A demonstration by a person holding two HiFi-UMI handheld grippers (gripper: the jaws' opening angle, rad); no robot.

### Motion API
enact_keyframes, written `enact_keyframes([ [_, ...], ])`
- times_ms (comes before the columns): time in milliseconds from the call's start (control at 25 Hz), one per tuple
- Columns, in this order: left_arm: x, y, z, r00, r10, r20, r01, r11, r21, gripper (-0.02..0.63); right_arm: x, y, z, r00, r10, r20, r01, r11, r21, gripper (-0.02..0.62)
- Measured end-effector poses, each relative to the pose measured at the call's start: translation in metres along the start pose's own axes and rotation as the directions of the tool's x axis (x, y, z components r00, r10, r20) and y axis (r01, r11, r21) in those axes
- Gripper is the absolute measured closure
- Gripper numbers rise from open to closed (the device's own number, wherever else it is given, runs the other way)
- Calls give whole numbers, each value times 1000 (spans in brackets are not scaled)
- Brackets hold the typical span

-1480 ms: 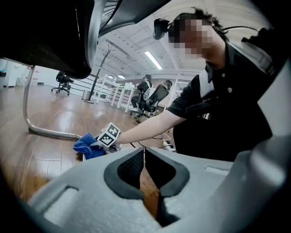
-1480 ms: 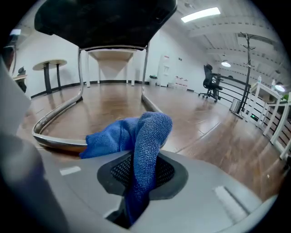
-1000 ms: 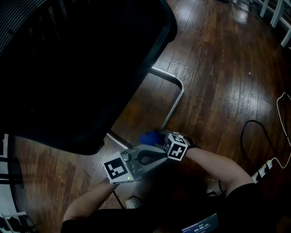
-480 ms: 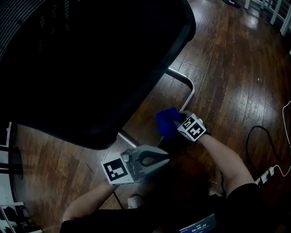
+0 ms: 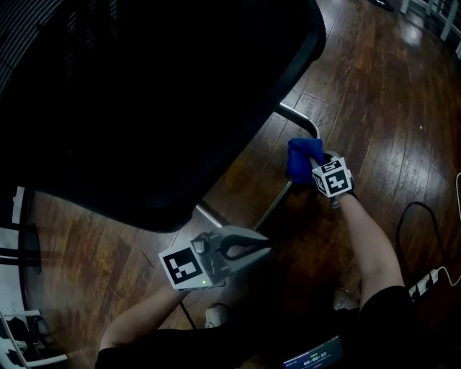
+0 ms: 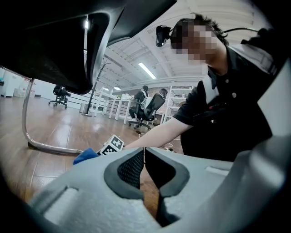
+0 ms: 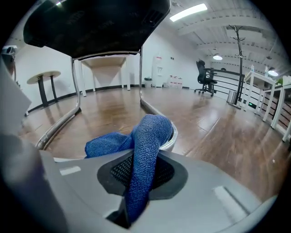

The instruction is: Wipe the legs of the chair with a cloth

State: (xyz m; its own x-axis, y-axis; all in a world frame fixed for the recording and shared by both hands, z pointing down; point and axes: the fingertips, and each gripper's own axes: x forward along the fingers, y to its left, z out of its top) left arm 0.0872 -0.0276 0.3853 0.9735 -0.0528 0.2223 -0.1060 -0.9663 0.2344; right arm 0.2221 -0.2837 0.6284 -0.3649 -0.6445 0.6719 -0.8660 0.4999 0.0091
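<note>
A black mesh chair (image 5: 144, 94) stands on a chrome sled leg (image 5: 277, 203) that curves along the wood floor. My right gripper (image 5: 315, 167) is shut on a blue cloth (image 5: 303, 158), which is draped over the chrome leg (image 7: 170, 142) near its rounded front corner. In the right gripper view the blue cloth (image 7: 143, 150) runs up between the jaws and folds over the tube. My left gripper (image 5: 248, 249) hangs shut and empty below the seat, apart from the leg; the left gripper view shows its jaws touching (image 6: 144, 166), and the chrome leg (image 6: 32, 136) at left.
Dark wood floor (image 5: 389, 108) surrounds the chair. A black cable (image 5: 403, 216) and a power strip (image 5: 425, 281) lie at the right. White furniture legs (image 5: 443, 18) stand at the top right. A person's arm (image 6: 159, 134) and body fill the left gripper view.
My right gripper has carried the blue cloth up along the chrome leg, from near the left gripper toward the leg's curved front corner. The left gripper has stayed about where it was.
</note>
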Motion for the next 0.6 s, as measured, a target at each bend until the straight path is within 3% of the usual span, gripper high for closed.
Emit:
enact_keyframes([
  [120, 12, -2, 0, 1000, -28, 6, 28, 999, -14, 604, -9, 41, -10, 994, 106, -3, -106, 994, -13, 543],
  [240, 23, 2, 3, 999, -45, 22, 45, 999, -9, 604, -20, 99, -17, 965, 259, -38, -262, 960, -96, 543],
  [440, 25, 2, 6, 998, -53, 26, 52, 998, 27, 604, -48, 219, -35, 860, 498, -109, -509, 831, -223, 543],
  [520, 22, 1, 6, 999, -47, 25, 47, 999, 27, 604, -58, 261, -40, 811, 568, -140, -584, 771, -254, 543],
  [600, 20, 0, 6, 999, -40, 25, 39, 999, 17, 604, -62, 286, -43, 778, 607, -162, -627, 732, -265, 543],
])
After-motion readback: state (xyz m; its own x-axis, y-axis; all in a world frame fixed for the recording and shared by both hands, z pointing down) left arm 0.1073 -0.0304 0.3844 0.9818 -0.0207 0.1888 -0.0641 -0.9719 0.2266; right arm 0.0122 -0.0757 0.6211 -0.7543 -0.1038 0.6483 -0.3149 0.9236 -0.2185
